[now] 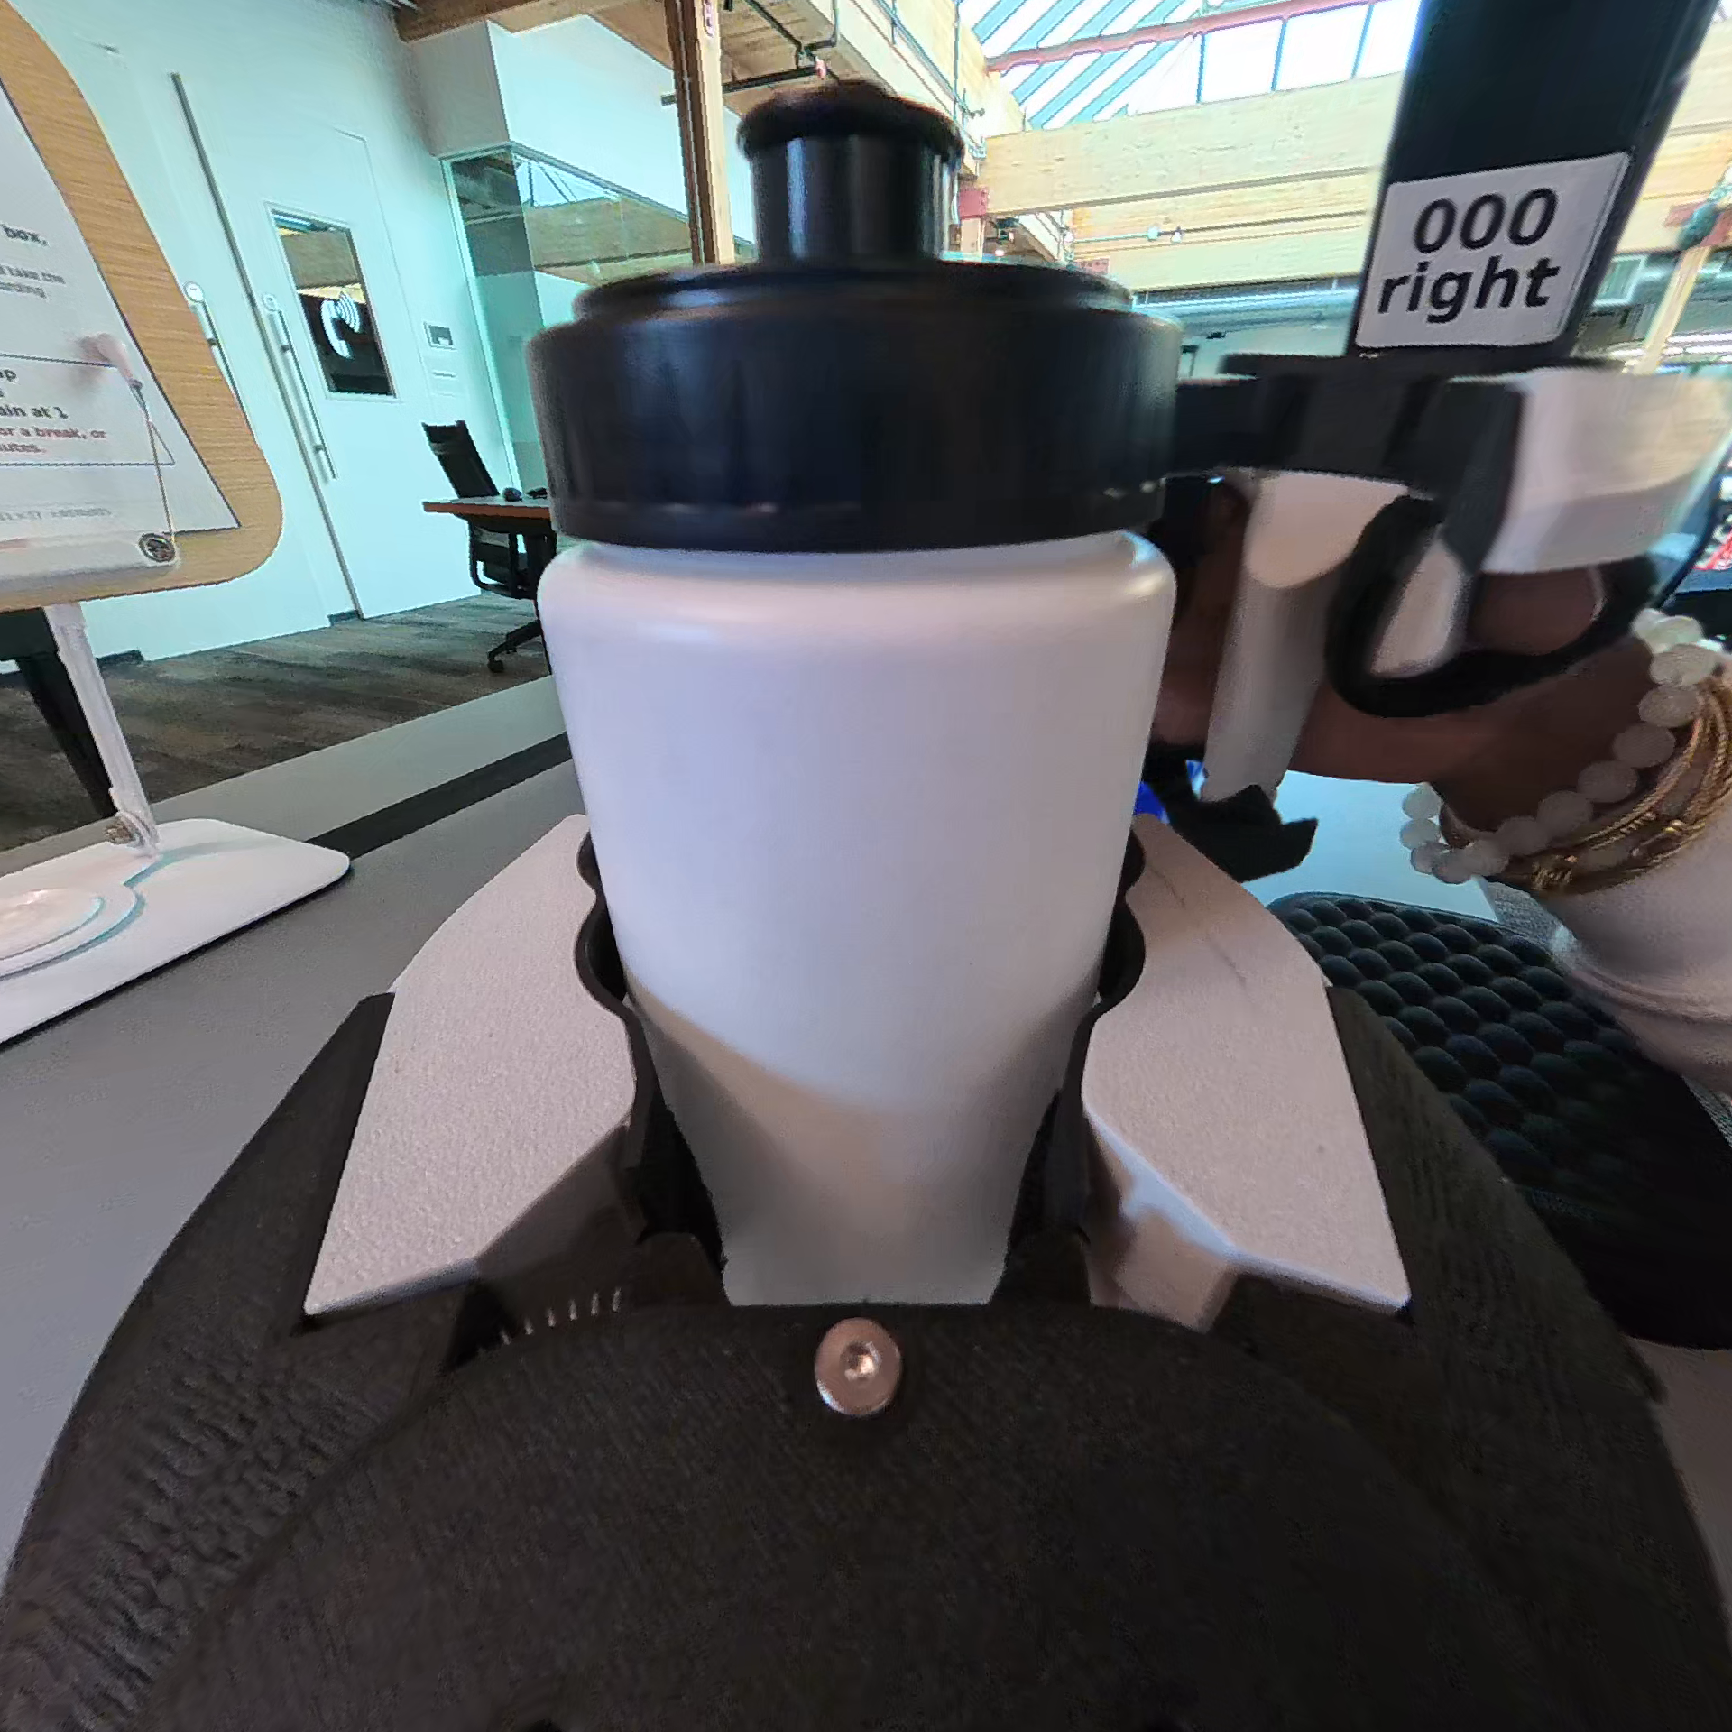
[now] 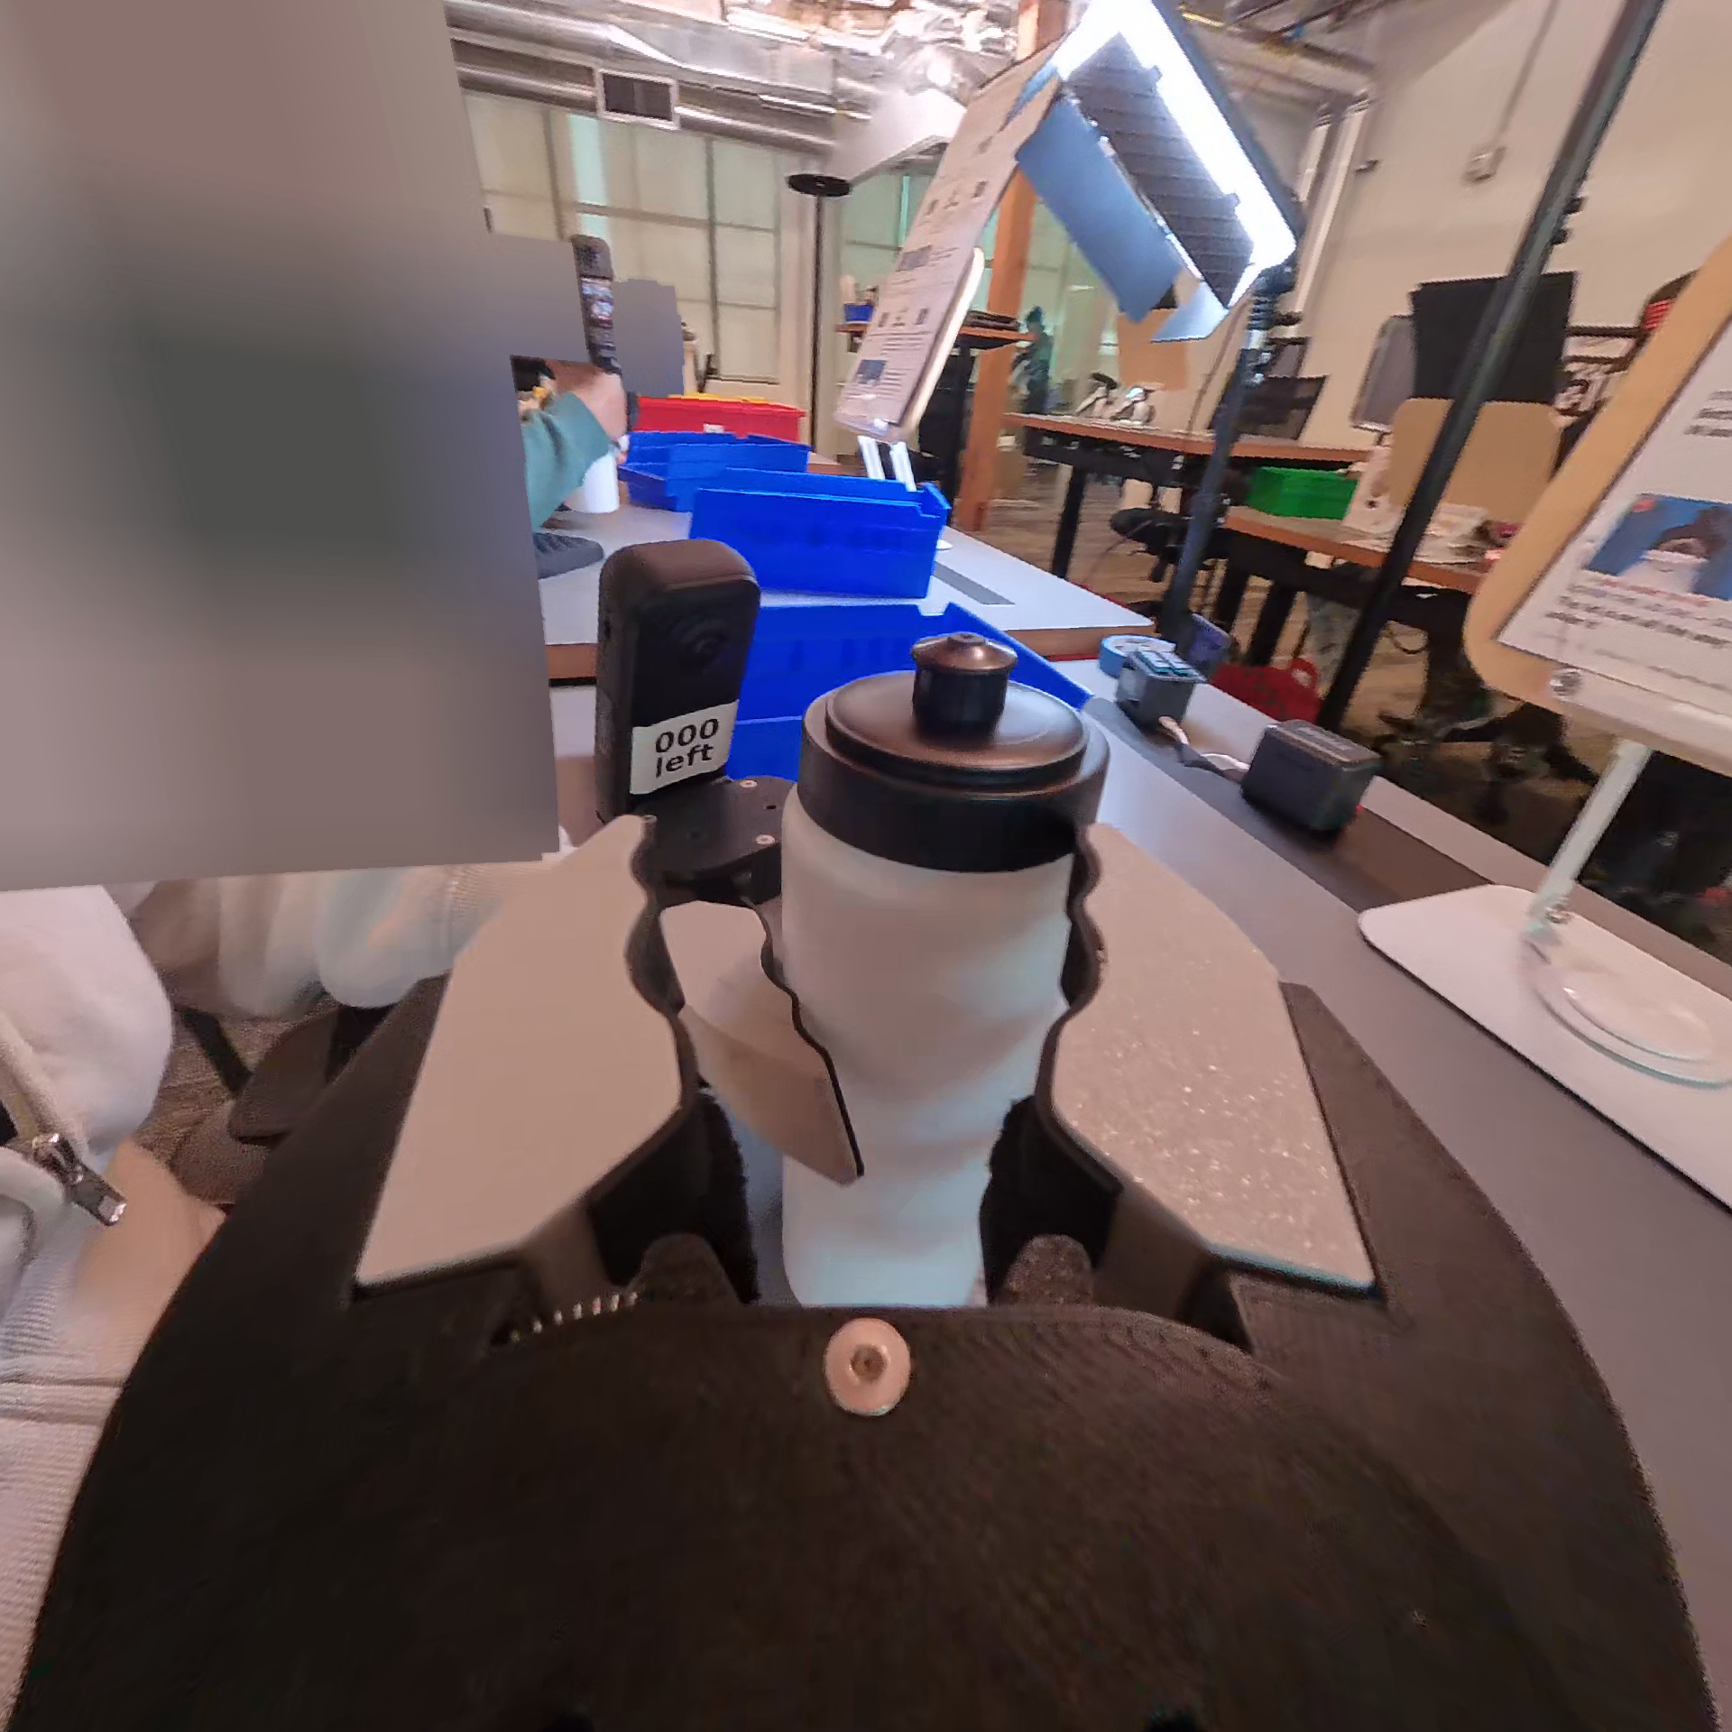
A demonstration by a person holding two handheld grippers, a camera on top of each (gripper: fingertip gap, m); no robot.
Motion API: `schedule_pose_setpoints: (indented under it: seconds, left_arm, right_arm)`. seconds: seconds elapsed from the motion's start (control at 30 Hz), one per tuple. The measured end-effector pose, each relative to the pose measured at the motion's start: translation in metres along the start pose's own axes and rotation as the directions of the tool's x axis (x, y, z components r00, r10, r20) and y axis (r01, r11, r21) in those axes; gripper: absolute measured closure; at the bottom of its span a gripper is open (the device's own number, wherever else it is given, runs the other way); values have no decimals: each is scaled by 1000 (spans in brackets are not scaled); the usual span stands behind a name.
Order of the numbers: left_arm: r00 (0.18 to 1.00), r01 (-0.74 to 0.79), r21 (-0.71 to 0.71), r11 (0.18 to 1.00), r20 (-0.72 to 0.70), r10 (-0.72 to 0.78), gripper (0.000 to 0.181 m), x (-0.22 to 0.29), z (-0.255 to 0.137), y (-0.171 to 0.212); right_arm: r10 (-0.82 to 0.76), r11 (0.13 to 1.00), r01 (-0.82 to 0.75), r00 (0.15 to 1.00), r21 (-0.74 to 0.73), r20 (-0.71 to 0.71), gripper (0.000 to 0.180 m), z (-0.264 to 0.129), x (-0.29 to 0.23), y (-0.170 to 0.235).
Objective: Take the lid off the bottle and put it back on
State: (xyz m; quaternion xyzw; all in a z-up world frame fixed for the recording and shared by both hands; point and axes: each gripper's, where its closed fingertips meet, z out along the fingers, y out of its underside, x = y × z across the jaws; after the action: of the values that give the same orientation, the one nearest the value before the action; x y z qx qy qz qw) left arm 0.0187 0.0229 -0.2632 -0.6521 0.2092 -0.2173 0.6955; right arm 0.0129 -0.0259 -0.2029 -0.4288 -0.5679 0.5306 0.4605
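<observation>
Your left claw (image 1: 858, 937) clamps the white bottle (image 1: 858, 843) between its fingers, black lid (image 1: 843, 422) on. Your right claw (image 2: 867, 984) gapes around the bottle's body, gripping nothing; the unscrewing looks unstarted, so it likely must rise and close on the lid.

I work at a grey table (image 2: 1406, 900) in an open office. Blue bins (image 2: 815, 534) sit toward its far edge, with a red bin (image 2: 717, 412) behind them. A bright panel lamp (image 2: 1172, 178) hangs overhead on a stand. Tall windows (image 2: 656, 262) line the far wall. To my other side, white walls, a door (image 1: 328, 375), a black office chair (image 1: 487, 525), dark carpet (image 1: 234, 694) and wooden ceiling beams (image 1: 1172, 159).
</observation>
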Motion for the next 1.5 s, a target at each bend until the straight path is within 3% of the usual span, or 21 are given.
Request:
schedule_pose_setpoints:
  seconds: [0.13, 0.17, 0.23, 0.3, 0.37, 0.43, 0.5, 0.6, 0.73, 0.83, 0.93, 1.03, 1.1, 1.17, 1.23, 1.37, 1.5]
  left_arm:
    - [1000, 1, 1, 1000, 2, -1, 81, -1, 0, 0]
    - [1000, 1, 0, 1000, 1, -1, 81, -1, 0, 0]
    - [1000, 0, -2, 1000, -1, 0, 81, -1, 1, 0]
    - [1000, 2, -2, 1000, -8, -2, 81, 0, 0, 0]
    - [1000, 3, 0, 1000, -15, -3, 81, 0, 0, 0]
    - [1000, 4, 4, 1000, -25, -4, 81, 1, 0, 0]
    - [999, 5, 9, 1000, -35, -5, 81, 2, 0, -1]
    - [999, 8, 11, 1000, -32, -8, 81, 1, -1, -1]
    - [999, 4, 8, 1000, 35, -4, 81, -4, -1, -1]
    - [995, -4, -6, 1000, 98, 4, 81, -6, 0, 0]
    - [996, -1, -8, 1000, 95, 2, 81, -4, 0, 0]
    - [999, 7, -10, 1000, 36, -6, 81, 0, 1, 0]
    - [999, 10, -10, 1000, -53, -10, 81, 9, 1, 0]
    - [997, 11, -10, 1000, -73, -12, 81, 11, 0, 0]
    - [998, 17, -8, 1000, -59, -17, 81, 9, 0, 0]
    - [998, 36, 4, 999, 51, -36, 82, -2, -2, -1]
    - [1000, 24, -25, 999, 3, -24, 81, 7, 0, 1]
  right_arm:
    - [-56, 997, 57, 998, -45, 18, 135, -13, 0, 3]
    - [-54, 998, 55, 998, -30, 34, 136, -15, 2, -1]
    - [-29, 999, 28, 999, 40, 31, 116, -12, 15, -13]
    - [-14, 993, -1, 991, 114, 133, 90, -1, 14, -22]
    - [32, 994, -60, 958, 93, 284, 64, 14, 5, -18]
    - [68, 996, -86, 919, 28, 387, 54, 28, 2, -12]
    - [73, 997, -73, 885, -17, 461, 57, 40, 1, -8]
    - [103, 991, -39, 841, -131, 531, 88, 47, -3, 4]
    - [108, 987, -53, 915, -149, 390, 91, 52, 3, 6]
    - [113, 988, -95, 984, -125, 138, 93, 51, 14, 6]
    - [93, 990, -102, 992, -95, -86, 98, 47, 20, 5]
    - [37, 992, -41, 999, -119, -40, 98, 46, 19, 7]
    - [21, 993, 0, 985, -122, 171, 80, 46, 6, 9]
    - [80, 988, -30, 940, -153, 332, 82, 43, -3, 10]
    - [69, 988, -10, 924, -156, 377, 92, 44, -2, 9]
    - [68, 992, -46, 977, -114, 202, 99, 50, 9, 5]
    - [57, 996, -53, 997, -74, 54, 101, 42, 10, 4]
